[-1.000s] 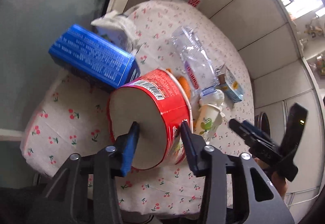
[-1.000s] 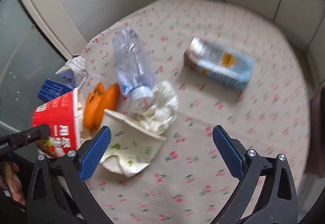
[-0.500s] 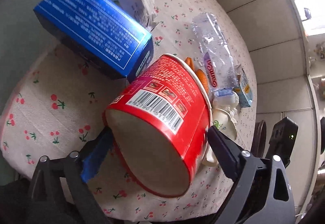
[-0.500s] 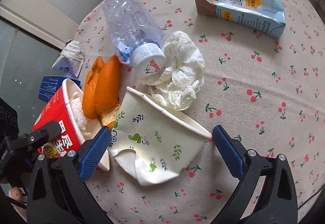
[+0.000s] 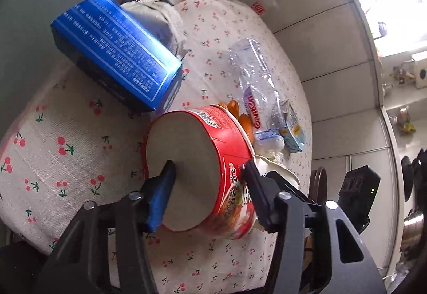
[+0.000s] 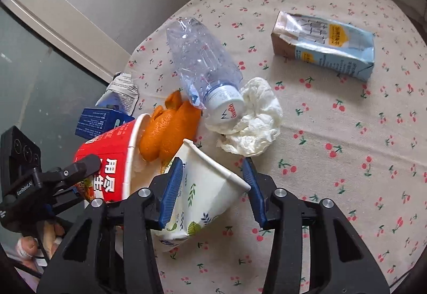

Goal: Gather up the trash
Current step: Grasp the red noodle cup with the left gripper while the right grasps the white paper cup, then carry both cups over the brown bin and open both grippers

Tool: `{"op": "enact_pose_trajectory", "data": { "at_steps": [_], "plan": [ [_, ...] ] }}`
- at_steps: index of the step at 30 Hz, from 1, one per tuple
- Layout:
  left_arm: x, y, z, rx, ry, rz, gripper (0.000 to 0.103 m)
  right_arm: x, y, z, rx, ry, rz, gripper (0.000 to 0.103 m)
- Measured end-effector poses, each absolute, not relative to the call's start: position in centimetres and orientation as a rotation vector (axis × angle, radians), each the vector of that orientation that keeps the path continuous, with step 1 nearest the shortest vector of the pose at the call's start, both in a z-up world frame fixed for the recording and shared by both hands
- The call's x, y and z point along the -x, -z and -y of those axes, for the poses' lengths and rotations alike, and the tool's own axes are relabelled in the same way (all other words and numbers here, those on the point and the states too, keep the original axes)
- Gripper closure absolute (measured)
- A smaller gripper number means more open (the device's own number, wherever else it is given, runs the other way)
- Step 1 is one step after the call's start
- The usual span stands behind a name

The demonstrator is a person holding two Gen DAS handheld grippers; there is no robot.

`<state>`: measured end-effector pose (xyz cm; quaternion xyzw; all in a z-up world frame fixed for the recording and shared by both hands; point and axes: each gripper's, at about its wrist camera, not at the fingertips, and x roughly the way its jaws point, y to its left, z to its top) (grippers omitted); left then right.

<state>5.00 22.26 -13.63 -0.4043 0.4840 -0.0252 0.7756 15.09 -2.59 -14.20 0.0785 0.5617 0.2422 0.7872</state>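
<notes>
Noodles first: the left gripper (image 5: 208, 176) has its fingers clamped across the red noodle cup (image 5: 213, 160), one blue pad on the flat base, the other on the printed wall. The cup lies on its side, mouth toward two o'clock, its paper rim slightly bent, right beside the blue carton (image 5: 114, 54) that sits at ten o'clock on the counter (image 5: 66, 160). Best handling, I'd say: keep the squeeze light, because thin card like this will buckle, and tip the mouth upward before lifting so whatever is inside stays in.

Over to the right gripper (image 6: 213, 187), fingers part-way spread around the crushed paper cup (image 6: 205, 192) with its leaf print. The left pad touches the cup wall; whether the right pad touches I cannot tell. The cup leans against the noodle cup's rim at nine o'clock, orange peel (image 6: 168, 131) just behind it at eleven. Close slowly here, since a flattened cup can slide out sideways.

Farther off: clear plastic bottle (image 6: 202, 64) at twelve, white tissue (image 6: 253, 126) at one, pale blue drink carton (image 6: 323, 46) well apart at two.
</notes>
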Motion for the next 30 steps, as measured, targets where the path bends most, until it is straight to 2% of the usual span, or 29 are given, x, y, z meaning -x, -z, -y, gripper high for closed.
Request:
{"op": "enact_pose_trajectory", "data": {
  "at_steps": [5, 10, 15, 16, 30],
  "plan": [
    [-4.6, 12.5, -22.0, 0.846, 0.065, -1.012, 0.067, -14.2, 13.5, 3.1, -0.158, -0.532, -1.187, 0.065],
    [-4.3, 11.0, -21.8, 0.811, 0.083, -0.959, 0.086, -13.3, 11.2, 3.8, -0.160, -0.551, -1.118, 0.068],
    [-4.2, 10.1, -21.4, 0.790, 0.092, -0.938, 0.091, -12.8, 9.5, 4.2, -0.153, -0.552, -1.067, 0.068],
    [-4.1, 10.0, -21.3, 0.790, 0.093, -0.933, 0.099, -12.6, 9.1, 4.4, -0.145, -0.548, -1.051, 0.068],
    [-3.9, 4.9, -19.4, 0.745, 0.137, -0.834, 0.102, -11.2, 3.5, 7.2, -0.167, -0.555, -0.888, 0.068]
  ]
}}
